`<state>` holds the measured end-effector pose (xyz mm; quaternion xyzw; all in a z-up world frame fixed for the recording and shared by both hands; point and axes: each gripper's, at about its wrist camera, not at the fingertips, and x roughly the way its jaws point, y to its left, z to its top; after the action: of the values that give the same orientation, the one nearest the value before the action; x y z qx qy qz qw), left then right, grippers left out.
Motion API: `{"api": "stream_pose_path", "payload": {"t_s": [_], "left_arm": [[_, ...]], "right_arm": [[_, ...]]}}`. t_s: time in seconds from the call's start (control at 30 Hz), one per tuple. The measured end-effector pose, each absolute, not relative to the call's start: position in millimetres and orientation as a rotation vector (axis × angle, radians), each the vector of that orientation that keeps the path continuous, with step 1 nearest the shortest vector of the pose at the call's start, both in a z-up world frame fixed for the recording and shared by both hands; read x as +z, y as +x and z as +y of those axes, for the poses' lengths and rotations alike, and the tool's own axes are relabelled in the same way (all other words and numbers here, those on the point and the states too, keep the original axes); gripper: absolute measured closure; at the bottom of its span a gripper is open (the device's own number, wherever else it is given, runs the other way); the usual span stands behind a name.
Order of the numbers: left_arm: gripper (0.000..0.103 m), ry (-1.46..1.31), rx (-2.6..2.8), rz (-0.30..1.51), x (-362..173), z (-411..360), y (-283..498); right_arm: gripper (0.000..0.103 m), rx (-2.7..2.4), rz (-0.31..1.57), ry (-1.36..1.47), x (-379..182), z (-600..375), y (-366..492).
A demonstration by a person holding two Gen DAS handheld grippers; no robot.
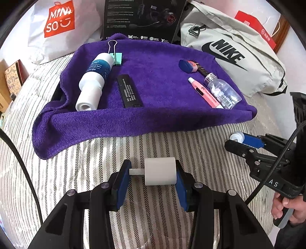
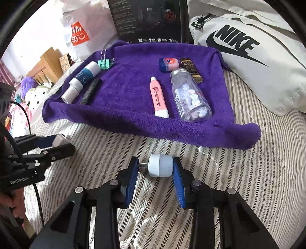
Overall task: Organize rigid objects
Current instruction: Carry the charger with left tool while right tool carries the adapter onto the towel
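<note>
My left gripper (image 1: 153,173) is shut on a white charger plug (image 1: 160,174) above the striped bedding, its prongs against the left pad. The right gripper (image 2: 155,167) is shut on a small round white plug (image 2: 160,168), thin pins pointing left. Each gripper shows in the other view: right gripper (image 1: 238,140), left gripper (image 2: 59,144). Beyond lies a purple towel (image 1: 153,76) holding a white and teal bottle (image 1: 95,76), a mint binder clip (image 1: 116,57), a black strip (image 1: 129,91), a pink tube (image 2: 158,97), a clear pill bottle (image 2: 189,95), a blue-capped balm (image 2: 168,64) and a brown tube (image 2: 191,70).
A white Miniso bag (image 1: 59,21), a black headset box (image 1: 143,17) and a grey Nike bag (image 1: 229,51) crowd the towel's far side. Striped bedding (image 1: 114,153) lies between towel and grippers. A person's hand (image 1: 288,206) holds the right gripper's handle. Cables hang nearby.
</note>
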<state>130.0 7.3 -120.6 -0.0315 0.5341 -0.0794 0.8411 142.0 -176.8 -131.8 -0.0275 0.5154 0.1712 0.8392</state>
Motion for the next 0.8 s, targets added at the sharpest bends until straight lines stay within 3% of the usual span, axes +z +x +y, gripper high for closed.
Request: {"api": "stream_pose_path", "payload": {"t_s": [0.2,0.8], "left_arm": [[0.061,-0.095,-0.166,1.11,-121,9,130],[0.061,-0.12,-0.189,1.095,-121,14,124]], "right_arm": [[0.067,0.32,1.06,-0.162,-134,-162,136],[0.066,0.289,1.003,-0.115,-136,-166,128]]}}
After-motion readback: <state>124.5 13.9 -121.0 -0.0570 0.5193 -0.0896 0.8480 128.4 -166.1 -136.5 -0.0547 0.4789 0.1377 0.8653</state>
